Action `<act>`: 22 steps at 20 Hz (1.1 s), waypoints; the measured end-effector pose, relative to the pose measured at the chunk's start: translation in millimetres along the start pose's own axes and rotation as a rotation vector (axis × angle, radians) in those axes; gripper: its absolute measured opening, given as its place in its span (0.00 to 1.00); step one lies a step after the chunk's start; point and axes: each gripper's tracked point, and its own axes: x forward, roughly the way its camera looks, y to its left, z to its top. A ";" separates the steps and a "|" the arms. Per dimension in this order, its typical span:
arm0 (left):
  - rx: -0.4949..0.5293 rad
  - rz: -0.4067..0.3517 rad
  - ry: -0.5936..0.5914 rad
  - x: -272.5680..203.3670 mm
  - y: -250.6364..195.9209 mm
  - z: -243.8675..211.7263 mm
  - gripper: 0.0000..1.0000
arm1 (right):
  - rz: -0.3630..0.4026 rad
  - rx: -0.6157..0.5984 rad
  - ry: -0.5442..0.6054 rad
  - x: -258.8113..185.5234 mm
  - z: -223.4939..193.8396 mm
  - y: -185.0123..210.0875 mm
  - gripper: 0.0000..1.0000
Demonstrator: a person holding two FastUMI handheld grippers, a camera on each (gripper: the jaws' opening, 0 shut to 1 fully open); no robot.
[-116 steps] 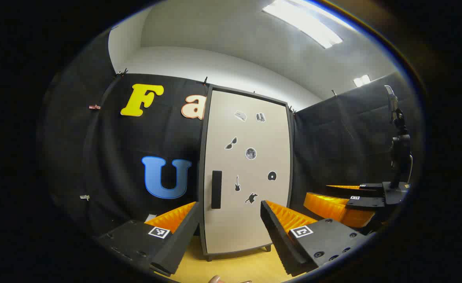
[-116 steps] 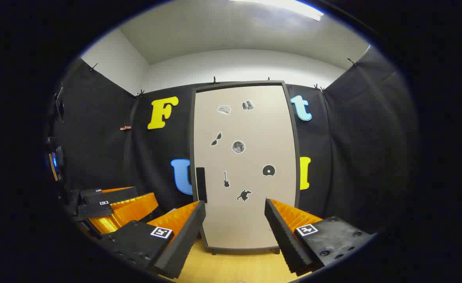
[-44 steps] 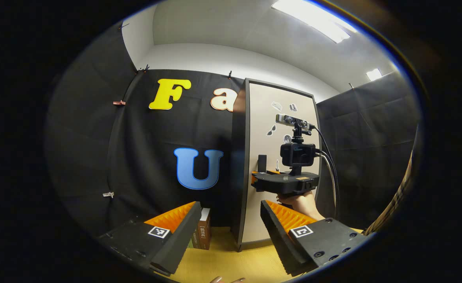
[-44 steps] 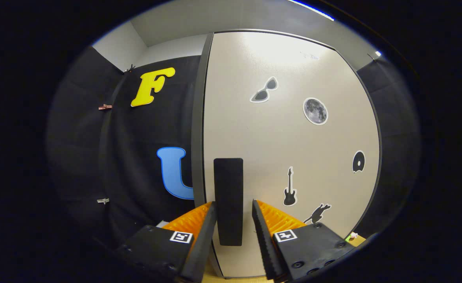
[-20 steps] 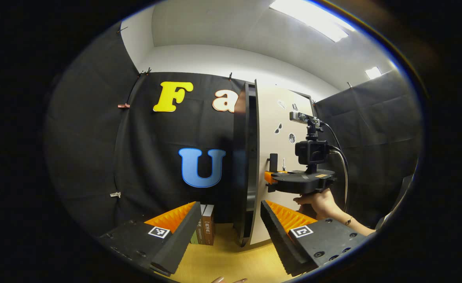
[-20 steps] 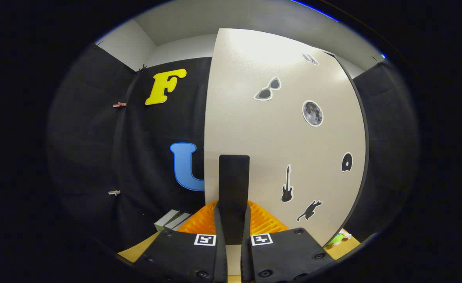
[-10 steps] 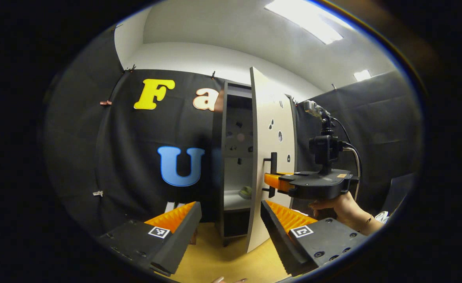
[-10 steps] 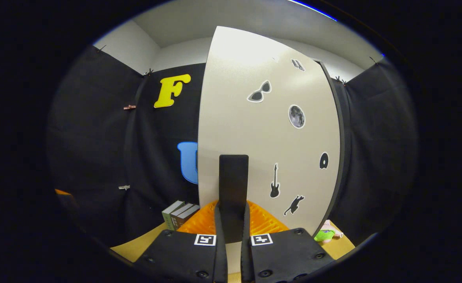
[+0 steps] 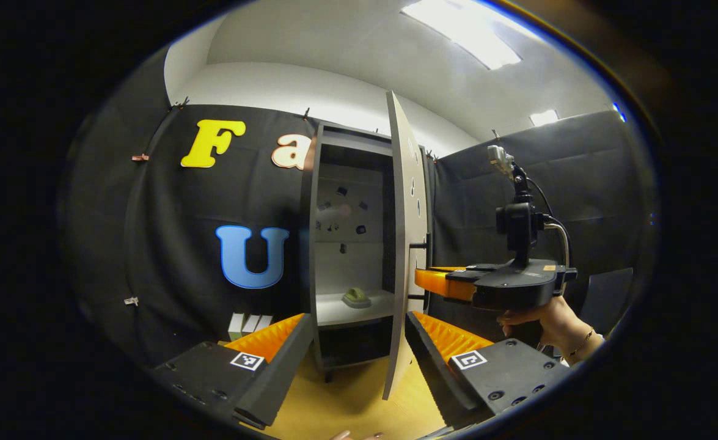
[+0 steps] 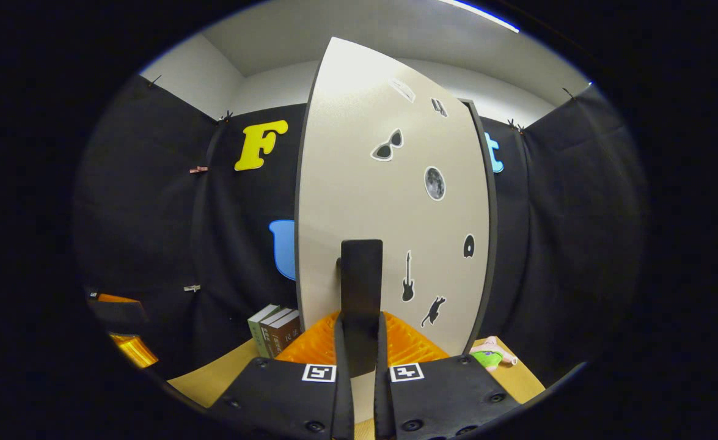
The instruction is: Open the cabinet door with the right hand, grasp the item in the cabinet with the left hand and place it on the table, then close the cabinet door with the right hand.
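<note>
In the left gripper view, three books (image 9: 247,322) stand upright on the yellow table (image 9: 346,397) at the left, against the booth wall. Next to them is the left gripper (image 9: 354,354), low over the table with its two fingers wide apart and nothing between them. Behind it stands one cabinet (image 9: 346,244) with its inside visible. One small greenish item (image 9: 356,297) lies on the pale shelf (image 9: 359,310) in the cabinet, and under this shelf there is one dark lower compartment. Several small stickers are on the back wall inside; I cannot count them surely. To the right is the cabinet door (image 9: 402,256), swung far out and seen almost from its edge. Further right, a person's hand (image 9: 545,321) holds the right gripper (image 9: 432,282), which reaches to the door's outer side.

In the right gripper view, the three books (image 10: 273,333) stand at the left on the table. In the middle, the right gripper (image 10: 360,342) has both fingers pressed on the one black door handle (image 10: 362,299). The door front carries six stickers that I can count. At the right, one green and pink toy (image 10: 491,356) lies on the table beside the door's lower edge.
</note>
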 end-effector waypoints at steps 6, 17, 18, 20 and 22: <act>-0.024 -0.129 0.013 17.5 -44.2 -6.6 0.96 | -0.084 0.030 0.001 -30.9 4.9 -38.9 0.17; -0.015 -0.187 0.049 33.7 -93.5 -19.2 0.95 | -0.196 0.024 0.005 -70.2 13.7 -106.2 0.15; -0.021 -0.177 0.046 38.0 -97.8 -19.1 0.95 | -0.202 0.013 0.005 -62.0 10.6 -114.6 0.08; -0.038 -0.163 0.042 50.2 -110.8 -18.3 0.95 | -0.201 -0.019 0.010 -64.8 10.4 -134.2 0.08; -0.045 -0.141 0.035 64.1 -124.7 -14.8 0.95 | -0.182 -0.044 0.021 -69.9 9.9 -154.2 0.08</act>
